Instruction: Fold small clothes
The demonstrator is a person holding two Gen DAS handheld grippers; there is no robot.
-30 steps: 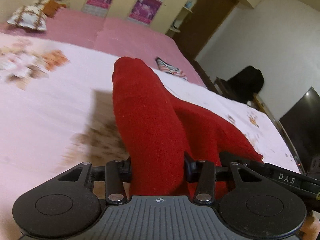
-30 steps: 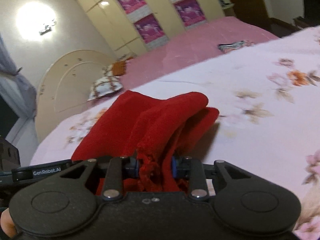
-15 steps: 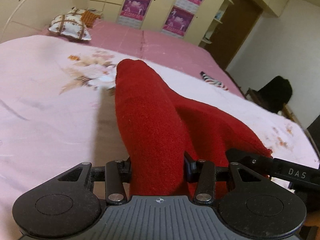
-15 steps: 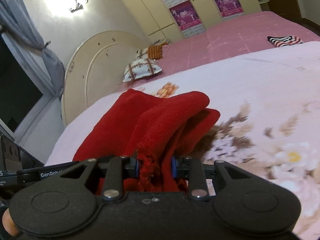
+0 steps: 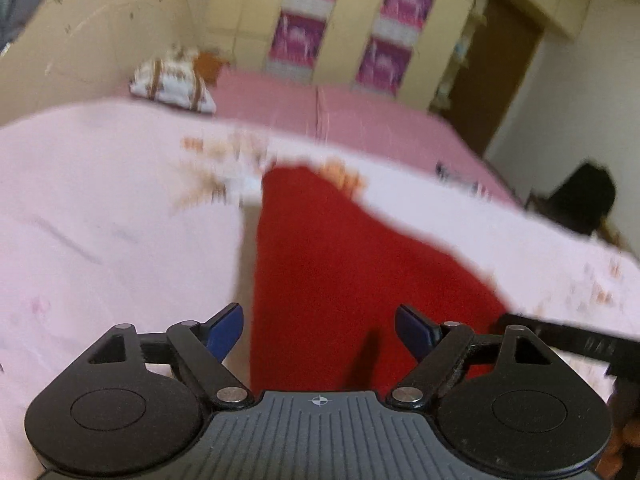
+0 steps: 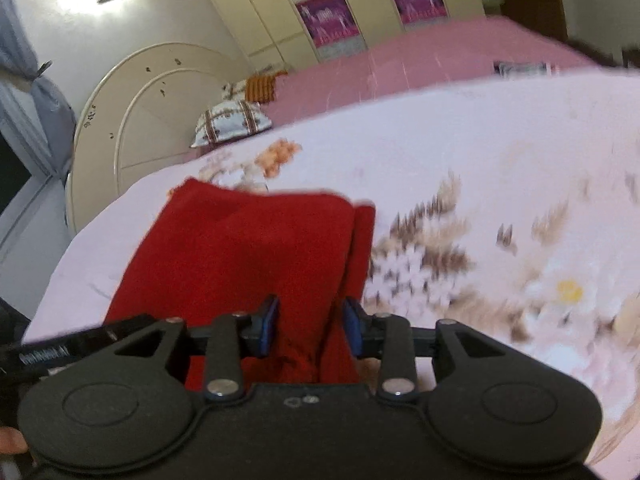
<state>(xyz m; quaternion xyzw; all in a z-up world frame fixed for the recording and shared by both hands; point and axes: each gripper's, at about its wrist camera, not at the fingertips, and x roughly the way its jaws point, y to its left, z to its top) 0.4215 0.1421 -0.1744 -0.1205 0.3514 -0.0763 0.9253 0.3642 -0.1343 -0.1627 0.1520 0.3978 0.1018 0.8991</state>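
Note:
A red knit garment (image 5: 344,276) lies folded and flat on the pale pink floral bedspread (image 5: 112,240). My left gripper (image 5: 320,330) is open, its blue pads spread wide over the garment's near edge, holding nothing. In the right wrist view the same red garment (image 6: 240,252) runs away from me, and my right gripper (image 6: 310,326) has its blue pads close on a bunched fold of it. The other gripper's black finger shows at the right edge of the left wrist view (image 5: 568,340).
A cream headboard (image 6: 152,120) and a patterned pillow (image 5: 172,84) are at the bed's far end. A striped cloth (image 6: 520,67) lies on the pink sheet (image 5: 320,108). Wardrobe doors with purple posters (image 5: 300,36) and a dark chair (image 5: 580,200) stand beyond.
The left gripper has opened and let go of the red garment, which has dropped flat onto the bed. The right gripper still pinches its fold and has lowered it.

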